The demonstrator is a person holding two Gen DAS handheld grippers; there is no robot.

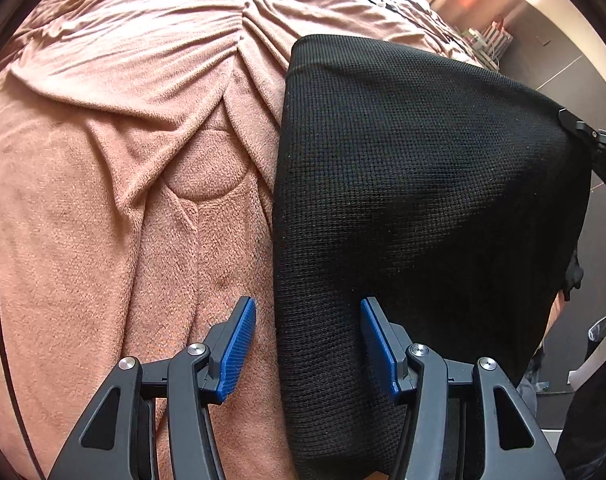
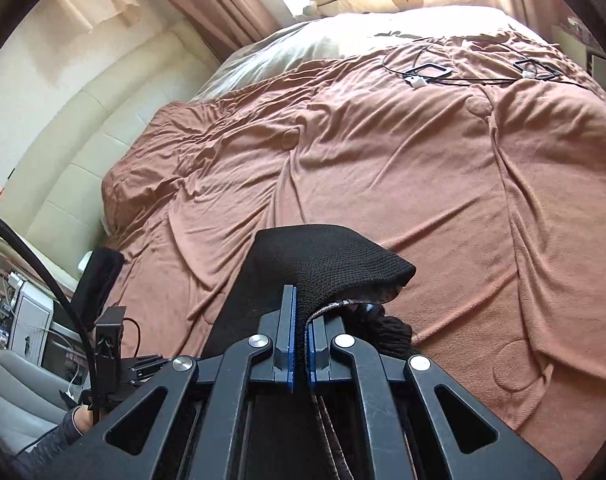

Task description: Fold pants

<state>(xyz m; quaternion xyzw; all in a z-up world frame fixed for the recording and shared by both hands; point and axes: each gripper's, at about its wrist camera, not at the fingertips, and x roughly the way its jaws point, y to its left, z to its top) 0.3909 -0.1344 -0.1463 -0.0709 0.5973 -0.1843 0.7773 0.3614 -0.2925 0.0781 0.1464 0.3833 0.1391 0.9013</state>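
A rumpled pinkish-brown blanket (image 2: 423, 184) covered the bed from the cream headboard (image 2: 63, 132) to the near edge, with black cables (image 2: 463, 74) and a small white charger lying well up toward the pillows. Over the near part of it hung the black knit pants (image 1: 415, 184), one edge lifted clear of the blanket and draped in a broad slope, the lower part trailing down toward the person's side. The right gripper (image 2: 301, 340) had its blue pads pressed together on a bunched fold of the pants, the cloth humping up just beyond the fingertips. The left gripper (image 1: 308, 340) stood about half open and gripped nothing, one pad over the blanket and the other over the pants' edge. The risk from here looked plain: with only a narrow pinch bearing the garment's weight, the loose knit could slip out or twist, and the unheld side could sag and crease unevenly unless the left jaws caught a matching edge before the fold was laid.
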